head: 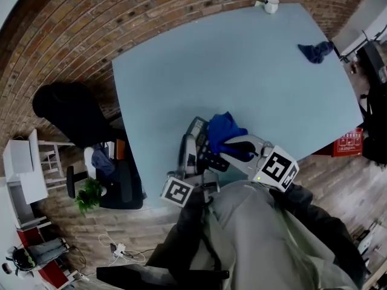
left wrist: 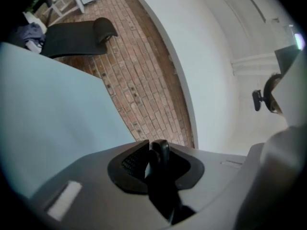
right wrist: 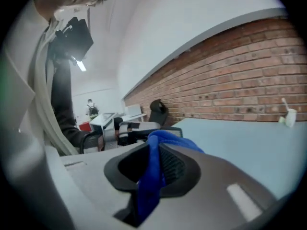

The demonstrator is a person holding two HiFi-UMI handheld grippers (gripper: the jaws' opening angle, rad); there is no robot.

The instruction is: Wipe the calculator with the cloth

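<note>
Right claw (right wrist: 152, 170): closed, with the blue cloth (right wrist: 169, 139) being pinched between its jaws. Left claw (left wrist: 160, 169): closed, with the calculator (head: 201, 142) being gripped by a thin edge at the near edge of the table (head: 242, 71). A slip is being risked: wiping pressure could twist the calculator out of so narrow a hold and off the table.

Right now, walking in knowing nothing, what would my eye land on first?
The bright blue cloth, pinched in the right gripper's jaws and bunched over the dark calculator at the near edge of the pale blue table. The left gripper's jaws clamp the calculator's edge. Far across the table lie a second blue cloth and a white mug.
</note>
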